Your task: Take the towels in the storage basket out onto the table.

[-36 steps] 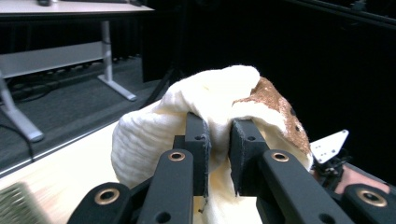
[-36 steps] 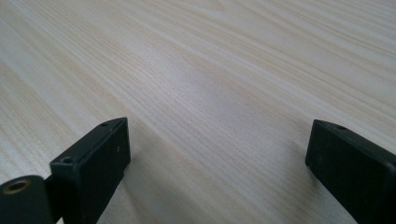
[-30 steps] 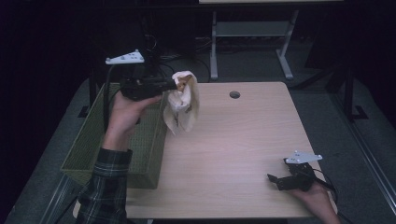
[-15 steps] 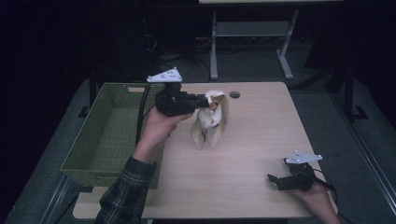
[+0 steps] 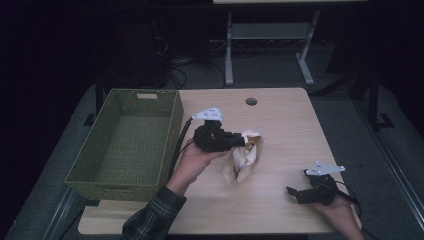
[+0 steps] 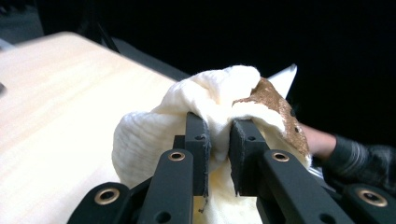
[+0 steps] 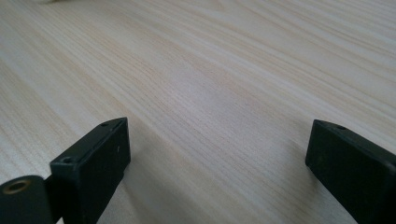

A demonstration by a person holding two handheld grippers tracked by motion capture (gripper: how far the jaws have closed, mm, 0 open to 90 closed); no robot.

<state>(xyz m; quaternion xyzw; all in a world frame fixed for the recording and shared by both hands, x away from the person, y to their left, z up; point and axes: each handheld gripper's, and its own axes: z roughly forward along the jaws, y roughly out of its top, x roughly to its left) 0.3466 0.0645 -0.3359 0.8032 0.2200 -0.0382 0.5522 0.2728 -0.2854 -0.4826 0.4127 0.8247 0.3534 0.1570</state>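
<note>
A crumpled cream cloth (image 5: 243, 156) with a brown patch hangs over the middle of the wooden table (image 5: 280, 120), its lower end touching the top. My left gripper (image 5: 243, 142) is shut on the cloth's upper fold. In the left gripper view the cloth (image 6: 177, 116) bulges around both black jaws of that gripper (image 6: 219, 140), which pinch it. My right gripper (image 5: 292, 192) rests low at the table's near right, jaws wide apart. In the right gripper view that gripper (image 7: 217, 154) has bare wood between its fingers.
A green woven basket (image 5: 172, 125) stands along the table's left side, with nothing visible inside. A round cable hole (image 5: 251, 101) sits near the far edge. A metal stand (image 5: 270, 35) and cables are on the dark floor beyond.
My left gripper has carried the cloth from beside the basket toward the table's middle and lowered it toward the near side. The right gripper has stayed in place.
</note>
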